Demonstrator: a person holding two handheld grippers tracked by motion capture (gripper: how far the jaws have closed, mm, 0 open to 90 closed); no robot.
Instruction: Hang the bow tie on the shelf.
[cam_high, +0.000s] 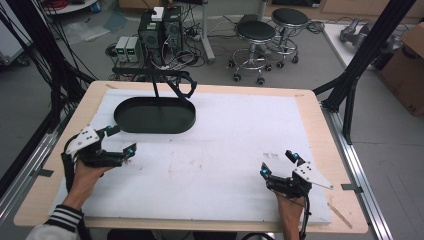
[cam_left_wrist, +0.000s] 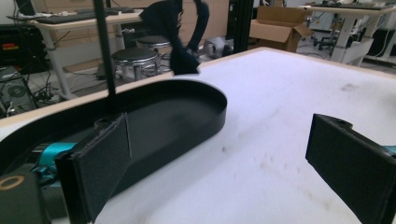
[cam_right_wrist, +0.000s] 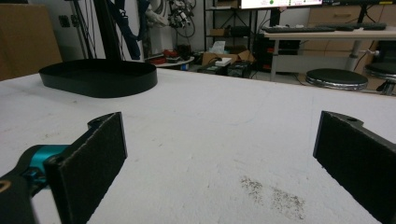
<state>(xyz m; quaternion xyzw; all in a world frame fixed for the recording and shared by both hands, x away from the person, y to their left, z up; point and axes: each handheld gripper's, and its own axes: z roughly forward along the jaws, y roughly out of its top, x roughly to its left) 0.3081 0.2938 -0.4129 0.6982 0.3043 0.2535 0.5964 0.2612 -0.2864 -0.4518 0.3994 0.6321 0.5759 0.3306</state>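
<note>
- The wide wooden table (cam_high: 327, 150) carries a white, slightly stained mat (cam_high: 225, 150) over most of its top; both grippers hover low over this mat.
- The black oval metal tray with a thin upright post and curved hanger arm (cam_high: 154, 115) stands on the far left part of the mat. It is the thing nearest to the left gripper. In the left gripper view its low wall (cam_left_wrist: 196, 100) curves just beyond the left jaw.
- The tray looks stiff and thin-walled, probably light, but top-heavy because of the post. Its painted surface may be slippery for the pads. The good place to hold seems the low rim on the near side, one jaw inside and one outside; the post is a second choice, but it could let the tray swing.
- The left gripper (cam_high: 119, 140), in the person's left hand, has its jaws spread wide and holds nothing; one tip is near the tray rim, not touching as far as can be judged.
- The right gripper (cam_high: 280, 164) is also released, with jaws wide apart, well away from the tray, above a small dark stain (cam_right_wrist: 273, 193).
</note>
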